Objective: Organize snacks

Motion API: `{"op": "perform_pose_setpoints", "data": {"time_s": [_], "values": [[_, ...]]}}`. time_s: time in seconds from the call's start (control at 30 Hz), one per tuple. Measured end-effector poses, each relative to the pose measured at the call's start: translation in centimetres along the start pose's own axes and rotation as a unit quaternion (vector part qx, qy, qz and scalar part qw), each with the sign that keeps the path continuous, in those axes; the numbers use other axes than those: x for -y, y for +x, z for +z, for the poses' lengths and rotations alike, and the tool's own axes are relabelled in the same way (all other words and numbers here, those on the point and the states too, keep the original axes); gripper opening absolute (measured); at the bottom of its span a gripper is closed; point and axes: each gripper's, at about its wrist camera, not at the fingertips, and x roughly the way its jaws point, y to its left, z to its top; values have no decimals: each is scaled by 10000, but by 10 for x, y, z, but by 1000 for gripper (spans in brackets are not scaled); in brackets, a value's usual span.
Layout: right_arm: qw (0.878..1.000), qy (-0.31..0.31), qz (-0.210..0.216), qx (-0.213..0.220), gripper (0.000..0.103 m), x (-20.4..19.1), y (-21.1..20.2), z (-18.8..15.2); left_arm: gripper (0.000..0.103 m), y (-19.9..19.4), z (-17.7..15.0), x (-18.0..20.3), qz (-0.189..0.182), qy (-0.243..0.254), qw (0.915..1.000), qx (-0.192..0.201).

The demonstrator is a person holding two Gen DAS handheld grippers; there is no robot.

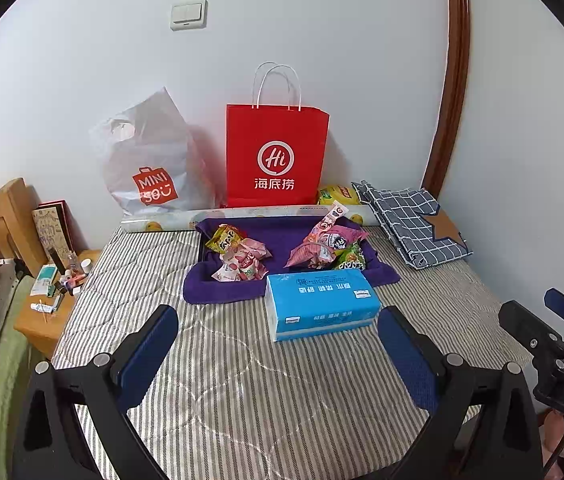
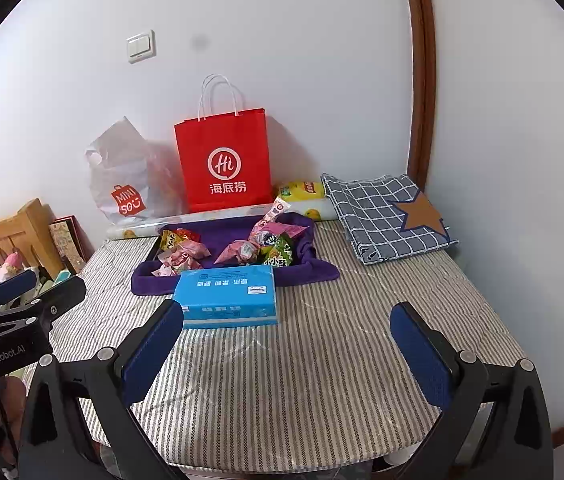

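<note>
A tray lined with purple cloth (image 1: pixel 278 236) (image 2: pixel 226 236) sits at the back of the striped bed cover. It holds two heaps of snack packets: pink and yellow ones on the left (image 1: pixel 238 256) (image 2: pixel 180 254), pink, white and green ones on the right (image 1: pixel 330 246) (image 2: pixel 266 246). A blue tissue pack (image 1: pixel 320 304) (image 2: pixel 228 296) lies just in front of the tray. My left gripper (image 1: pixel 278 356) hovers open in front of the tissue pack, nothing between its fingers. My right gripper (image 2: pixel 288 354) also stands open and empty, to the right of the pack.
A red paper bag (image 1: pixel 276 156) (image 2: pixel 224 164) and a grey plastic bag (image 1: pixel 148 160) (image 2: pixel 122 176) lean on the wall behind a long roll (image 1: pixel 242 214). A folded checked cloth (image 1: pixel 410 224) (image 2: pixel 386 216) lies back right. A wooden bedside stand (image 1: pixel 48 300) holds small bottles.
</note>
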Motion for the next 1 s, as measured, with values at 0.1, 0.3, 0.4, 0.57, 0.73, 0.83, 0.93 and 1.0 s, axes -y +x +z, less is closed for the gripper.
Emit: {"op": "perform_pose_setpoints", "data": {"time_s": [0.1, 0.3, 0.4, 0.57, 0.73, 0.83, 0.93, 1.0], "values": [[10000, 2, 3, -3, 102, -2, 0, 0, 101, 0, 0, 0, -8, -11, 10000, -2], [10000, 5, 17, -25, 102, -1, 2, 0, 101, 0, -2, -1, -1, -21, 10000, -9], [10000, 10, 31, -25, 102, 0, 2, -1, 101, 0, -2, -1, -3, -21, 10000, -10], [10000, 16, 30, -27, 102, 0, 2, -2, 101, 0, -2, -1, -6, -23, 10000, -16], [10000, -9, 48, -8, 102, -2, 2, -3, 101, -1, -2, -1, -2, -25, 10000, -10], [10000, -7, 60, 2, 102, -2, 1, -4, 101, -1, -3, -2, -8, -17, 10000, -14], [10000, -7, 59, 2, 102, -2, 1, -4, 101, -1, -2, -2, -8, -29, 10000, -14], [10000, -5, 60, -5, 102, -2, 1, -3, 101, -1, -2, -2, -1, -31, 10000, -13]]}}
